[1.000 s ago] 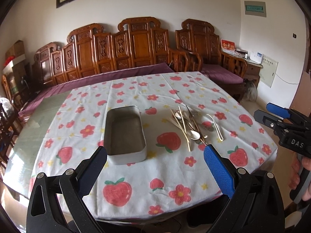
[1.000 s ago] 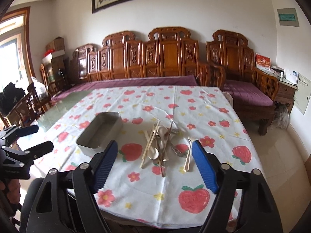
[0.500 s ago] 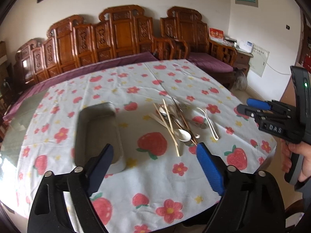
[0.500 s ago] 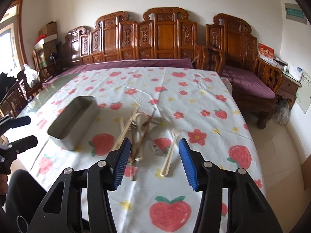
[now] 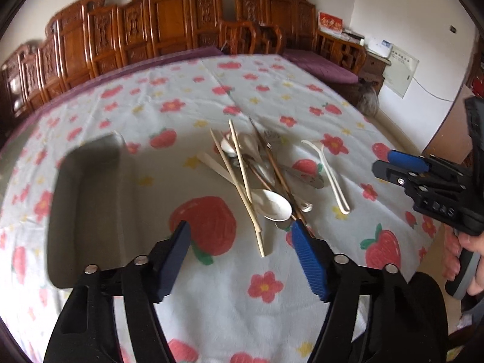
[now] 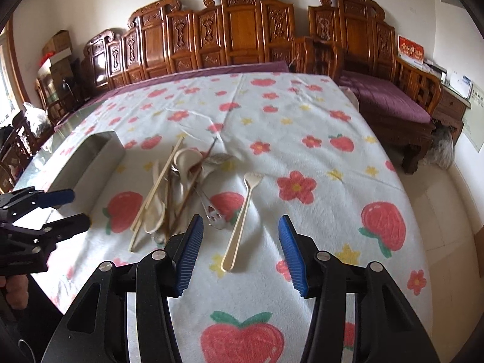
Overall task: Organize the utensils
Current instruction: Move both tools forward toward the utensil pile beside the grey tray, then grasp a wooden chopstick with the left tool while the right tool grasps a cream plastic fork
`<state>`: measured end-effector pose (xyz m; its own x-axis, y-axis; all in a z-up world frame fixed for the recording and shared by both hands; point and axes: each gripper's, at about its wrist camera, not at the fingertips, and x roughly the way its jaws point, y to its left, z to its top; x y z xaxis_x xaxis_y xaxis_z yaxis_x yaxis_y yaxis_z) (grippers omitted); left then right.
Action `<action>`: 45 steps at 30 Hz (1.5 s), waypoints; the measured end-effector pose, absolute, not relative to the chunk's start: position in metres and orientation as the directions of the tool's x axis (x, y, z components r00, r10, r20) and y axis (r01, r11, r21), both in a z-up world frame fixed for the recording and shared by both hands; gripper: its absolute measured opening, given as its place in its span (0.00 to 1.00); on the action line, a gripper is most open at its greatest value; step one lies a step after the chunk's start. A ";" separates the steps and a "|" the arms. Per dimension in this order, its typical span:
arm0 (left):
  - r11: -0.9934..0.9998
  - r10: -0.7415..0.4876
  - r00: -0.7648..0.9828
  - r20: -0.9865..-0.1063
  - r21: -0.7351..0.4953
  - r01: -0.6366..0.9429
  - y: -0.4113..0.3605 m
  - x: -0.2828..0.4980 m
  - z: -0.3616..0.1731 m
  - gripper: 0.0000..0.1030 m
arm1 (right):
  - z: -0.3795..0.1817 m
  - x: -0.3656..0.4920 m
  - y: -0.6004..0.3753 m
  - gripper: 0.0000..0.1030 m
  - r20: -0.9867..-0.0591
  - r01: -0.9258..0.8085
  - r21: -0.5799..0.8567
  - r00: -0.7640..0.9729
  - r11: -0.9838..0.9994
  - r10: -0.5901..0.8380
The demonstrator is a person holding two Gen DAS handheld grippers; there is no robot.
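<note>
Two wrist views look down at a cloth-covered worktop point(image 6: 302, 115) printed with strawberries and flowers.

The right hand-held gripper point(image 6: 239, 248) is unclenched and holds nothing. Its blue-padded jaws stand apart just above the cloth, and the handle end of a single cream plastic fork point(image 6: 242, 217) lies between them, untouched. That fork sits alone, just beside the main heap.

The left hand-held gripper point(image 5: 242, 254) is also empty. Its jaws are closing, yet nothing is pressed between them; the near tips of the pale chopsticks point(image 5: 242, 187) lie on the cloth in the gap between its pads, and no contact shows.

Beyond both grippers lies the tangled pile of utensils point(image 6: 181, 187): pale and dark chopsticks, white soup spoons, a metal spoon and a metal fork, crossed over one another near the middle of the worktop.

To the left of the pile stands a long metal tray point(image 5: 87, 211), well apart from the utensils. As far as its visible interior shows, it looks empty, though motion blur softens it.

Judging from this, the sorting has not really begun: no utensil is in the tray or in a grip. Every piece remains to be picked up and placed, likely starting with the lone fork and the chopsticks.

Carved wooden chairs point(image 6: 242, 36) line the wall behind.
</note>
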<state>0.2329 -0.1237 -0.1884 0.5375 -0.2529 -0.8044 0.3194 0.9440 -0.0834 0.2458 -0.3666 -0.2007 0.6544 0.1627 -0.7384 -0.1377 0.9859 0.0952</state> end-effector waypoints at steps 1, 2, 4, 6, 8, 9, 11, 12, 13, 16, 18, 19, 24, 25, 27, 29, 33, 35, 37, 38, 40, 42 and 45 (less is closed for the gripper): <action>0.944 -0.259 0.525 -0.811 -0.099 0.313 -0.124 0.237 -0.194 0.58 | -0.203 0.246 -0.367 0.53 -0.741 -0.138 0.096 0.652 0.986 0.163; 0.946 -0.263 0.510 -0.819 -0.114 0.305 -0.125 0.242 -0.200 0.54 | -0.206 0.246 -0.367 0.53 -0.744 -0.137 0.094 0.648 0.986 0.162; 0.947 -0.270 0.482 -0.834 -0.139 0.290 -0.126 0.252 -0.211 0.48 | -0.211 0.248 -0.369 0.53 -0.753 -0.134 0.097 0.638 0.986 0.161; 0.947 -0.277 0.463 -0.842 -0.158 0.279 -0.128 0.259 -0.219 0.43 | -0.214 0.248 -0.370 0.53 -0.759 -0.131 0.102 0.630 0.986 0.163; 0.946 -0.286 0.447 -0.847 -0.176 0.273 -0.132 0.264 -0.226 0.37 | -0.217 0.247 -0.370 0.53 -0.765 -0.134 0.100 0.623 0.986 0.162; 0.945 -0.291 0.438 -0.851 -0.184 0.271 -0.134 0.266 -0.229 0.36 | -0.218 0.247 -0.369 0.53 -0.767 -0.135 0.097 0.621 0.986 0.160; 0.943 -0.298 0.422 -0.856 -0.196 0.269 -0.136 0.268 -0.234 0.31 | -0.218 0.247 -0.367 0.53 -0.768 -0.141 0.094 0.620 0.985 0.162; 0.942 -0.300 0.417 -0.858 -0.198 0.270 -0.138 0.269 -0.236 0.29 | -0.218 0.246 -0.366 0.53 -0.767 -0.144 0.093 0.620 0.985 0.163; 0.942 -0.300 0.416 -0.859 -0.197 0.271 -0.139 0.269 -0.236 0.26 | -0.217 0.246 -0.365 0.53 -0.766 -0.147 0.092 0.622 0.985 0.164; 0.940 -0.310 0.414 -0.856 -0.210 0.269 -0.137 0.270 -0.237 0.19 | -0.215 0.245 -0.364 0.53 -0.763 -0.153 0.090 0.624 0.984 0.167; 0.938 -0.321 0.406 -0.855 -0.230 0.259 -0.134 0.272 -0.237 0.10 | -0.215 0.245 -0.364 0.53 -0.764 -0.155 0.091 0.623 0.984 0.169; 0.938 -0.325 0.402 -0.856 -0.236 0.256 -0.132 0.272 -0.238 0.07 | -0.216 0.244 -0.363 0.53 -0.766 -0.156 0.090 0.621 0.984 0.169; 0.937 -0.336 0.406 -0.850 -0.258 0.236 -0.122 0.273 -0.237 0.05 | -0.218 0.244 -0.361 0.53 -0.770 -0.158 0.083 0.617 0.984 0.164; 0.937 -0.338 0.410 -0.847 -0.260 0.233 -0.120 0.273 -0.235 0.05 | -0.218 0.244 -0.361 0.53 -0.770 -0.158 0.082 0.617 0.984 0.163; 0.935 -0.345 0.418 -0.840 -0.269 0.232 -0.116 0.271 -0.232 0.04 | -0.219 0.243 -0.361 0.53 -0.771 -0.159 0.080 0.615 0.984 0.163; 0.935 -0.345 0.438 -0.830 -0.265 0.234 -0.111 0.267 -0.226 0.04 | -0.222 0.244 -0.361 0.53 -0.776 -0.158 0.077 0.610 0.984 0.159; 0.936 -0.341 0.472 -0.813 -0.247 0.251 -0.106 0.259 -0.215 0.03 | -0.233 0.249 -0.361 0.53 -0.795 -0.148 0.091 0.585 0.985 0.161; 0.937 -0.333 0.488 -0.806 -0.226 0.266 -0.106 0.253 -0.208 0.03 | -0.237 0.253 -0.360 0.53 -0.798 -0.146 0.088 0.581 0.985 0.157; 0.938 -0.329 0.504 -0.798 -0.212 0.275 -0.104 0.248 -0.202 0.03 | -0.239 0.259 -0.360 0.53 -0.799 -0.141 0.087 0.581 0.986 0.153; 0.938 -0.327 0.511 -0.795 -0.208 0.278 -0.104 0.247 -0.200 0.03 | -0.240 0.262 -0.360 0.52 -0.799 -0.138 0.087 0.581 0.987 0.152; 0.940 -0.321 0.531 -0.784 -0.192 0.283 -0.102 0.242 -0.193 0.03 | -0.243 0.271 -0.359 0.48 -0.802 -0.134 0.088 0.578 0.987 0.149; 0.941 -0.315 0.547 -0.776 -0.179 0.287 -0.100 0.239 -0.187 0.03 | -0.247 0.280 -0.356 0.46 -0.808 -0.133 0.083 0.572 0.988 0.145; 0.944 -0.302 0.576 -0.759 -0.153 0.293 -0.096 0.235 -0.176 0.02 | -0.258 0.294 -0.353 0.41 -0.821 -0.130 0.074 0.554 0.989 0.135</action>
<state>0.2346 -0.0962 -0.1762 0.5760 -0.3024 -0.7595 0.2933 0.9436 -0.1533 0.2943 -0.3527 -0.2576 0.5543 0.1346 -0.8214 -0.1297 0.9888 0.0744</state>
